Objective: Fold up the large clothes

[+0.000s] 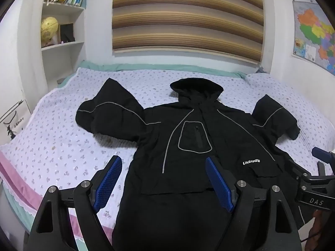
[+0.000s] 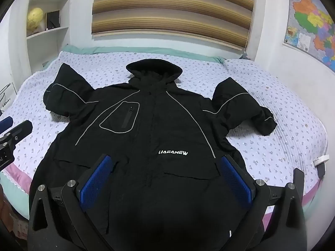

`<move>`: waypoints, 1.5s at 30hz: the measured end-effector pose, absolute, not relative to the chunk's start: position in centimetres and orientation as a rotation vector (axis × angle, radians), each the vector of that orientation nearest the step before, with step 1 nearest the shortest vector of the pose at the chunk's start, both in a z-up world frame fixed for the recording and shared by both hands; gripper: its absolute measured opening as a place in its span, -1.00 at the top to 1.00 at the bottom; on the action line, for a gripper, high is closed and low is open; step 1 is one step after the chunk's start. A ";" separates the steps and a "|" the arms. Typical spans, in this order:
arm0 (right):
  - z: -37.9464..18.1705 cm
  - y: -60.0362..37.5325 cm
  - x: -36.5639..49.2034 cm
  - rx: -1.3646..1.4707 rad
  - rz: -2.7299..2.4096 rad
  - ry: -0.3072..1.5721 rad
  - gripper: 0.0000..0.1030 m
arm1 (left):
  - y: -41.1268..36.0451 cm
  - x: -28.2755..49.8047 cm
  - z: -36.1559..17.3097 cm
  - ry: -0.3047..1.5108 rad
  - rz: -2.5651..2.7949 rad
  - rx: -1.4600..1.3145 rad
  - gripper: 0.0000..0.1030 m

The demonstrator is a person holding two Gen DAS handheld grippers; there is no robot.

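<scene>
A large black hooded jacket (image 1: 188, 146) with grey piping and white lettering lies spread face up on the bed, hood toward the wall, both sleeves bent out to the sides. It also shows in the right wrist view (image 2: 159, 136). My left gripper (image 1: 164, 163) is open and empty above the jacket's lower left edge. My right gripper (image 2: 165, 165) is open and empty above the lower front of the jacket. The jacket's hem is hidden below both views.
The bed (image 1: 52, 142) has a lilac floral cover with a pink and green edge. A white bookshelf (image 1: 62, 31) with a globe stands at the far left. A striped blind (image 1: 186, 16) and a wall map (image 1: 314, 33) hang behind. A white charger (image 2: 321, 160) lies at the bed's right edge.
</scene>
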State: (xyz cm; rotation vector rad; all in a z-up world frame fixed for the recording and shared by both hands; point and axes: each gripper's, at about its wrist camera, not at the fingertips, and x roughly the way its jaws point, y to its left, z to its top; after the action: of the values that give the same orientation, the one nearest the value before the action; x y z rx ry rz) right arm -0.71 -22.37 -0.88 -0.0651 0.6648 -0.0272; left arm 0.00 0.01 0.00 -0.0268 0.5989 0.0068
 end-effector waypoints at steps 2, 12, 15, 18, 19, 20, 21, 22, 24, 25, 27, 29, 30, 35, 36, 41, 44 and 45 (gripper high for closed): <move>-0.9 -22.3 -0.7 -0.065 -0.025 0.666 -1.00 | 0.0 0.1 0.1 0.588 0.013 -0.007 -0.61; -1.0 -22.0 -0.6 -0.069 -0.016 0.668 -1.00 | 0.3 -0.2 -0.1 0.576 0.012 -0.002 -0.61; -1.0 -21.8 -0.5 -0.075 -0.014 0.668 -1.00 | 0.4 -0.1 0.1 0.579 0.013 -0.003 -0.61; -1.0 -21.7 -0.4 -0.076 -0.011 0.670 -1.00 | 0.3 -0.1 -0.2 0.589 0.014 0.000 -0.61; -1.0 -21.6 -0.4 -0.078 -0.010 0.671 -1.00 | 0.2 -0.1 -0.2 0.590 0.013 -0.001 -0.61; -1.0 -21.6 -0.3 -0.078 -0.010 0.672 -1.00 | 0.3 -0.1 -0.2 0.588 0.011 0.001 -0.61; -1.0 -21.6 -0.3 -0.079 -0.008 0.673 -1.00 | 0.3 -0.1 -0.2 0.588 0.012 0.004 -0.61; -1.0 -21.5 -0.2 -0.079 -0.007 0.675 -1.00 | 0.3 0.0 -0.3 0.588 0.013 0.006 -0.61; -1.1 -21.4 -0.1 -0.081 -0.004 0.676 -1.00 | 0.3 0.0 -0.3 0.589 0.013 0.005 -0.61; -1.1 -21.3 -0.1 -0.082 -0.004 0.676 -1.00 | 0.4 0.0 -0.3 0.589 0.012 0.003 -0.61; -1.1 -21.1 0.0 -0.086 -0.002 0.676 -1.00 | 0.3 0.2 -0.3 0.588 0.014 0.003 -0.61; -1.1 -20.9 0.1 -0.090 0.001 0.677 -1.00 | 0.5 0.2 -0.4 0.593 0.016 0.003 -0.61; -1.2 -20.7 0.1 -0.093 0.003 0.677 -1.00 | 0.6 0.3 -0.4 0.597 0.018 0.003 -0.61; -1.3 -20.0 0.4 -0.105 0.011 0.680 -1.00 | 1.5 0.6 -0.7 0.605 0.013 -0.022 -0.61; -1.3 -19.9 0.5 -0.108 0.011 0.681 -1.00 | 1.6 0.6 -0.7 0.607 0.016 -0.022 -0.61; -1.5 -19.0 1.0 -0.118 0.015 0.686 -1.00 | 2.5 0.8 -1.3 0.617 0.035 -0.017 -0.61; -1.6 -18.1 1.6 -0.123 0.024 0.689 -1.00 | 3.2 1.1 -1.6 0.621 0.052 -0.011 -0.61; -1.6 -17.8 1.9 -0.123 0.028 0.688 -1.00 | 3.7 1.2 -1.7 0.623 0.051 -0.017 -0.61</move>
State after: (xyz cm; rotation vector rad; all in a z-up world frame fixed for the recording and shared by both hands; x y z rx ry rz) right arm 1.89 -17.78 -1.57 -0.1230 0.6884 0.0279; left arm 1.23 3.71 -1.68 -0.0172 0.6232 0.0513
